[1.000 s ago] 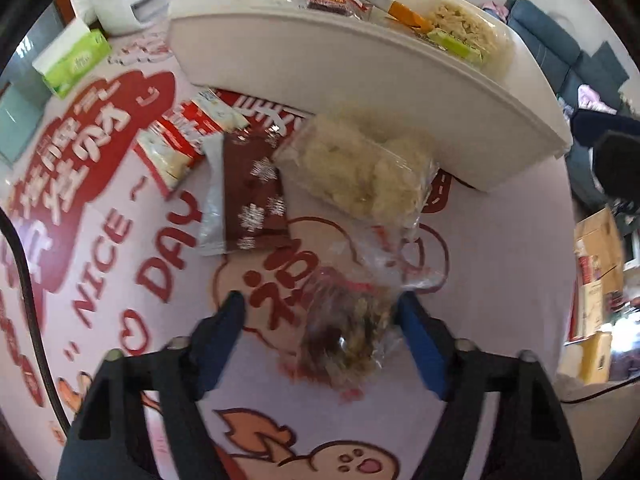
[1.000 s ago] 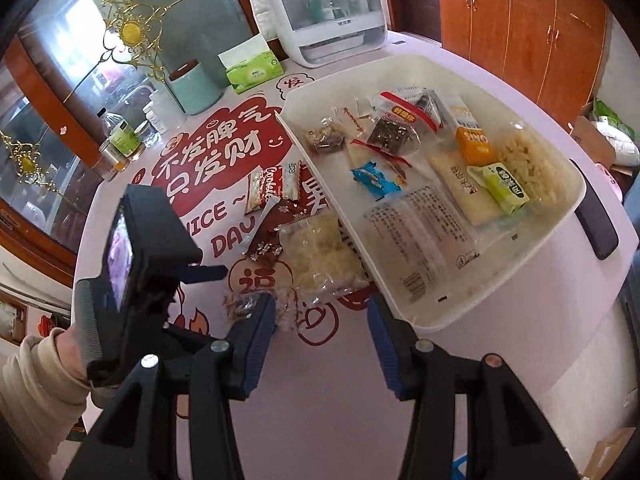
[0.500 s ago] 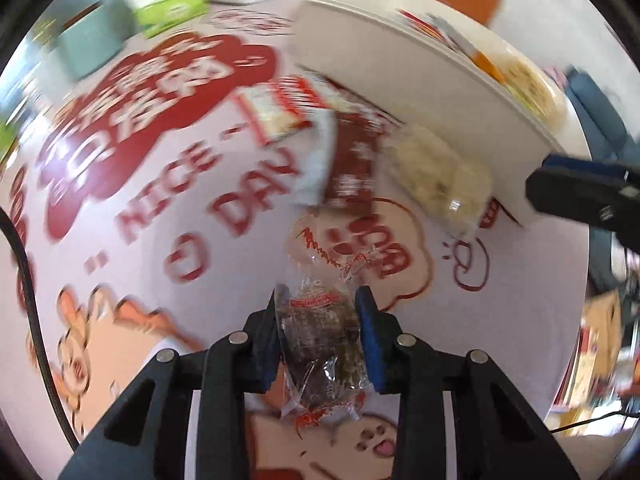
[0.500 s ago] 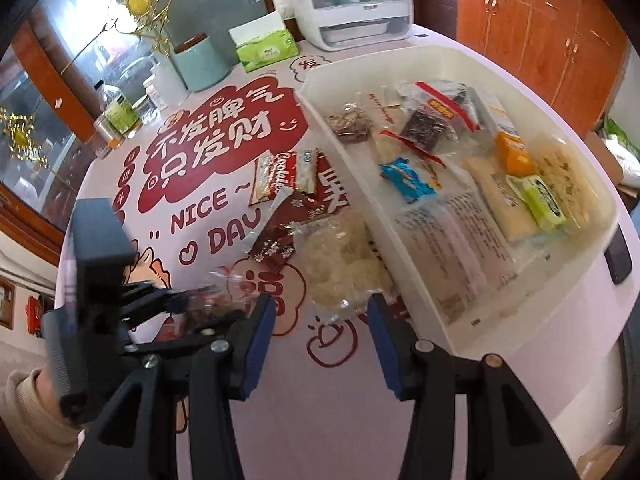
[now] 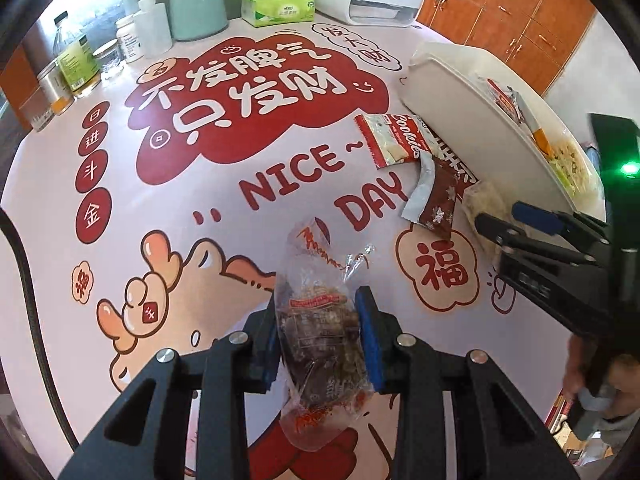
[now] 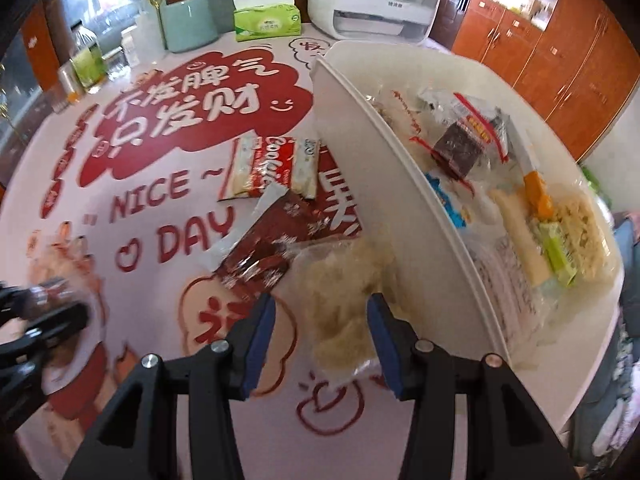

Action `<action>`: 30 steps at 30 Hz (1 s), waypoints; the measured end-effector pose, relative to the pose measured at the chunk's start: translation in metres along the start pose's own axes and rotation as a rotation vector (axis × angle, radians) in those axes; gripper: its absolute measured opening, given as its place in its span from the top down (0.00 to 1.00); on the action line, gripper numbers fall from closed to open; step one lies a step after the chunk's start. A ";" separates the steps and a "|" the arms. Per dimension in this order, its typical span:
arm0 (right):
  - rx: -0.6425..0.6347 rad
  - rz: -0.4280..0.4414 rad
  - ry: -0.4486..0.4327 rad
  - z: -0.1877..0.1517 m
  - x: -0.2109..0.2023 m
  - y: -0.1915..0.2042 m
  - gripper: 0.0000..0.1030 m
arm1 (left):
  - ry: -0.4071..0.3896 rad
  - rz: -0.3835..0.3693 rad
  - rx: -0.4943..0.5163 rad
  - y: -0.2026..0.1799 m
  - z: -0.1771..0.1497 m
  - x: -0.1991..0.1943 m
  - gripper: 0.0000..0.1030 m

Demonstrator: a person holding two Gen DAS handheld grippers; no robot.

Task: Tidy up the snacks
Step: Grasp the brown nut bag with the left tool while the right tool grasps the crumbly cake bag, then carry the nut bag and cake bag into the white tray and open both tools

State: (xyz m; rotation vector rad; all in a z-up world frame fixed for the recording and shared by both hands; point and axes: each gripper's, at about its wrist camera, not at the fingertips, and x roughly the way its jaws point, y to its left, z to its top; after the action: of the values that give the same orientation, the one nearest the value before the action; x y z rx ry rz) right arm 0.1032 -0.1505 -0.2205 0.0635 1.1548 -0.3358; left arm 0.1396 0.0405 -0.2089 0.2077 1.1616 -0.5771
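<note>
The left gripper (image 5: pixel 320 332) has its jaws clamped on a clear snack packet (image 5: pixel 320 320) with dark pieces inside; the packet stands between the blue pads and pokes out beyond and behind them, lifted off the bench (image 5: pixel 200 240). Ahead of these jaws and to the right lie a red cookie pack (image 5: pixel 394 140) and a brown sachet (image 5: pixel 438 200), touching each other.

The right gripper (image 6: pixel 320 344) has its jaws moderately apart, straddling a clear bag of pale flakes (image 6: pixel 344 292) that lies on the bench; I cannot tell whether the pads touch it. Right of these jaws stands the white bin (image 6: pixel 400 168), holding several snacks.
</note>
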 end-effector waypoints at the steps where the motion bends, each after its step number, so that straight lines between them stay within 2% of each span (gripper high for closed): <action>1: -0.010 -0.027 -0.008 0.001 0.003 0.002 0.53 | 0.004 -0.001 -0.002 0.000 0.001 0.002 0.69; 5: -0.047 -0.113 -0.017 0.006 0.015 0.010 0.52 | 0.023 0.002 -0.010 0.004 0.001 0.007 0.69; 11: -0.142 -0.252 -0.013 0.007 0.030 0.028 0.43 | 0.021 0.001 -0.030 0.009 0.000 0.004 0.69; 15: -0.168 -0.288 -0.034 0.008 0.031 0.032 0.42 | 0.024 0.003 -0.037 0.009 0.000 0.004 0.69; 18: -0.165 -0.270 -0.034 0.011 0.031 0.031 0.47 | 0.031 -0.003 -0.045 0.009 0.000 0.004 0.69; 20: -0.137 -0.200 -0.014 0.015 0.033 0.026 0.58 | 0.030 -0.003 -0.044 0.008 0.000 0.002 0.69; 22: -0.129 -0.174 -0.004 0.017 0.032 0.022 0.62 | 0.023 -0.001 -0.041 0.006 -0.001 -0.002 0.69; 26: -0.115 -0.107 0.005 0.013 0.022 0.018 0.66 | 0.006 0.006 -0.038 0.002 -0.002 -0.011 0.69; 30: -0.113 0.006 0.013 -0.001 0.003 0.019 0.67 | -0.013 0.012 -0.032 -0.004 -0.003 -0.024 0.69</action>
State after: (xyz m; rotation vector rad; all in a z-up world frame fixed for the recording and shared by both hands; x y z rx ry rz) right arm 0.1089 -0.1333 -0.2262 -0.0299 1.1841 -0.2650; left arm 0.1291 0.0463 -0.1882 0.1830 1.1554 -0.5478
